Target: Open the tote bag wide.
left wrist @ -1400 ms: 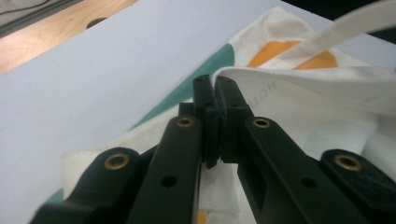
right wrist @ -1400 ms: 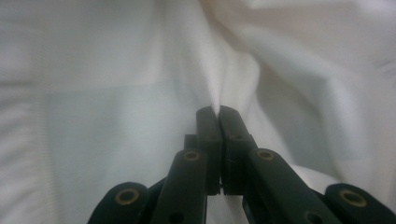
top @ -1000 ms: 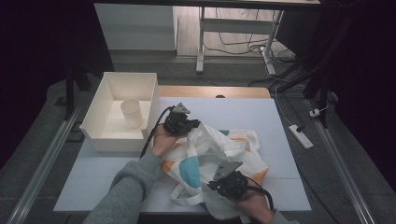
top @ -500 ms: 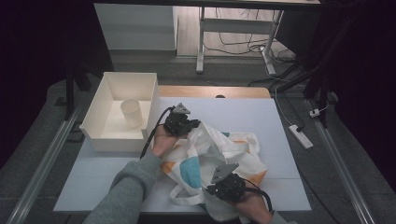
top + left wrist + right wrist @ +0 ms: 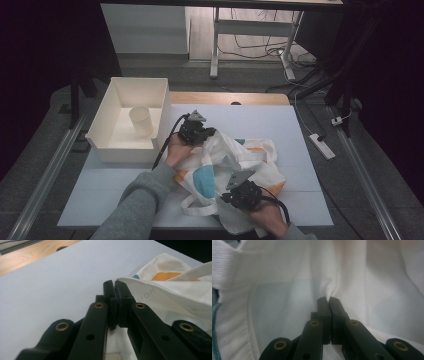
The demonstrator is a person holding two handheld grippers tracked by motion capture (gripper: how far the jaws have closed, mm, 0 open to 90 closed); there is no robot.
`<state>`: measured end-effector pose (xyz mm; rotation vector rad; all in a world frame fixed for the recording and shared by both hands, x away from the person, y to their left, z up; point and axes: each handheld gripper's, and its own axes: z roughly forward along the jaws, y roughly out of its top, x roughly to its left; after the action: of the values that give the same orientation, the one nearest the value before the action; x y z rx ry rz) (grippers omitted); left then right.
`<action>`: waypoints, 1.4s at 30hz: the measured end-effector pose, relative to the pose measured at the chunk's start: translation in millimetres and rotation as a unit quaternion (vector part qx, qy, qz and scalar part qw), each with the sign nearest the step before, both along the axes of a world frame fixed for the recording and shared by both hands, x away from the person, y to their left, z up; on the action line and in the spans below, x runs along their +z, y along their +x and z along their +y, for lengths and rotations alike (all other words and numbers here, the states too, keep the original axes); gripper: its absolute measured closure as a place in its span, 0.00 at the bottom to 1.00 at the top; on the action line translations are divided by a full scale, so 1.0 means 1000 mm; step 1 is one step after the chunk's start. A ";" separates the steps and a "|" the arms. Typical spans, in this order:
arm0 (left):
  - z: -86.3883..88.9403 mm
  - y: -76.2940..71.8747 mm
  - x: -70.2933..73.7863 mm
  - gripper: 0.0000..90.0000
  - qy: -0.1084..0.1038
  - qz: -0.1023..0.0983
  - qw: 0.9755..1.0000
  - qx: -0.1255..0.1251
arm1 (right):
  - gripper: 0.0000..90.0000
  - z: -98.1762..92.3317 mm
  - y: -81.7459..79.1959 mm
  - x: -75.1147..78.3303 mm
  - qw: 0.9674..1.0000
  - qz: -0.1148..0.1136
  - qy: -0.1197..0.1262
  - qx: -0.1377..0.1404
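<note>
A white cloth bag (image 5: 240,160) with orange and teal patches lies crumpled on the white table top (image 5: 270,120). My left gripper (image 5: 206,134) is at the bag's far left edge, shut on the bag's rim; in the left gripper view the cloth rim (image 5: 140,283) is pinched between the jaws of that gripper (image 5: 115,283). My right gripper (image 5: 225,196) sits at the near side of the bag, shut on a fold of its cloth (image 5: 329,287), seen close in the right gripper view with the gripper (image 5: 328,299) pinching it. A strap (image 5: 195,205) loops at the near left.
A white open bin (image 5: 107,137) holding a pale cup (image 5: 140,121) stands at the table's left. A wooden strip (image 5: 225,98) runs along the far edge. A power strip (image 5: 321,146) lies on the floor to the right. A table leg and cables stand beyond.
The right gripper has shifted a little to the left and away from me along the bag's near side, pulling cloth with it. The left gripper has stayed put.
</note>
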<state>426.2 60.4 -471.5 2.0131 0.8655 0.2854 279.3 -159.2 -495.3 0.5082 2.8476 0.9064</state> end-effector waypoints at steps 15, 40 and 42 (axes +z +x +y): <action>0.007 -0.014 0.016 0.66 -0.023 -0.015 0.999 -0.017 | 0.75 -0.007 -0.003 0.006 0.998 -0.010 0.062 0.011; 0.005 -0.104 0.034 0.38 0.074 -0.006 0.994 -0.079 | 0.64 -0.030 0.006 0.030 0.989 -0.072 0.112 -0.059; 0.006 -0.110 0.033 0.35 0.079 -0.006 0.994 -0.070 | 0.64 -0.031 0.006 0.030 0.990 -0.073 0.108 -0.059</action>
<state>316.3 66.8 -438.7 2.2045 0.7088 0.2937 285.4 -189.9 -465.5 0.5992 2.5728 1.1849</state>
